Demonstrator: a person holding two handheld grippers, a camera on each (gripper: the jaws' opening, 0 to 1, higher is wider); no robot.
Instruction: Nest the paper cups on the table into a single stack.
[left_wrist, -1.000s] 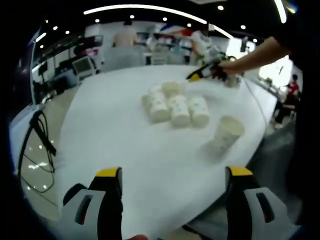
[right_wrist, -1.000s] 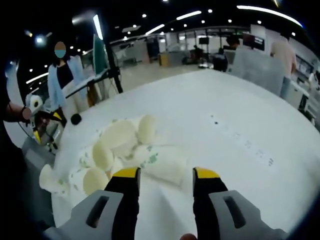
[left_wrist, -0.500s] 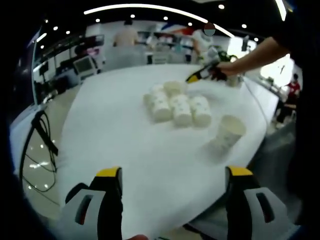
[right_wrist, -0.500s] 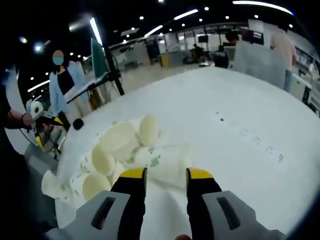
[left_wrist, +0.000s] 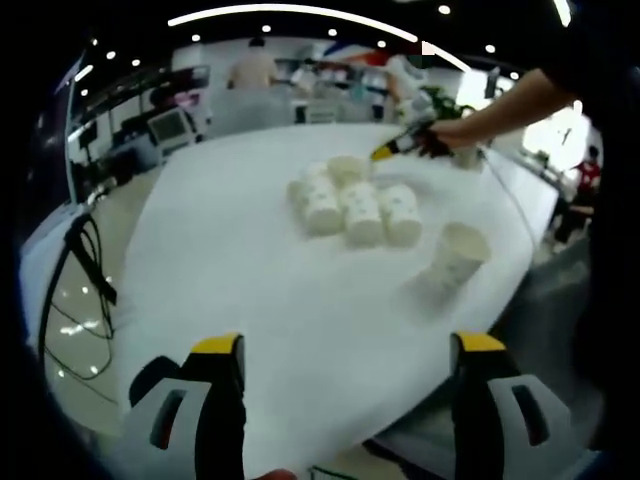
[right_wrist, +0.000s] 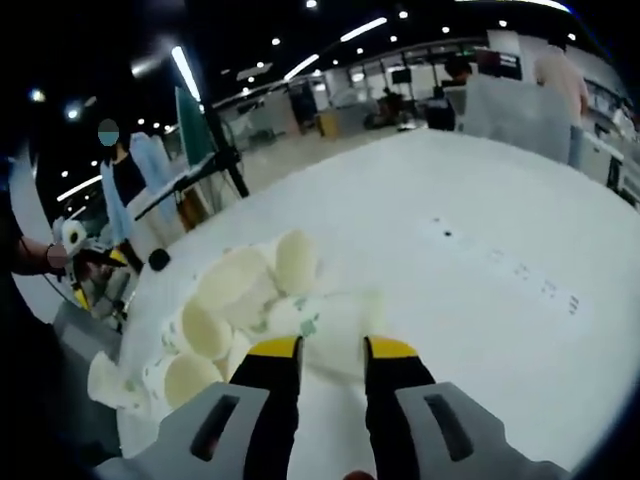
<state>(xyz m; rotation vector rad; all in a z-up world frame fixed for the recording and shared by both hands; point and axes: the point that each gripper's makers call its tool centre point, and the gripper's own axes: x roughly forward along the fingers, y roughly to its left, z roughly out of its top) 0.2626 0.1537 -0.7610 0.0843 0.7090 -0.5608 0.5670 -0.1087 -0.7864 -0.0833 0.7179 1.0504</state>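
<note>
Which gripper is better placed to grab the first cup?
Right. The right gripper sits right at the lying cup beside the cup cluster, jaws narrowly apart. The left gripper hangs open, well short of the cups.

- The cup (right_wrist: 325, 318) at the right gripper (right_wrist: 331, 352) is motion-blurred; contact with the jaws can't be judged.
- Printed marks on the lying cups (left_wrist: 355, 205) are too small to read.
- The upright cup (right_wrist: 103, 381) is clipped by the dark rim.
</note>
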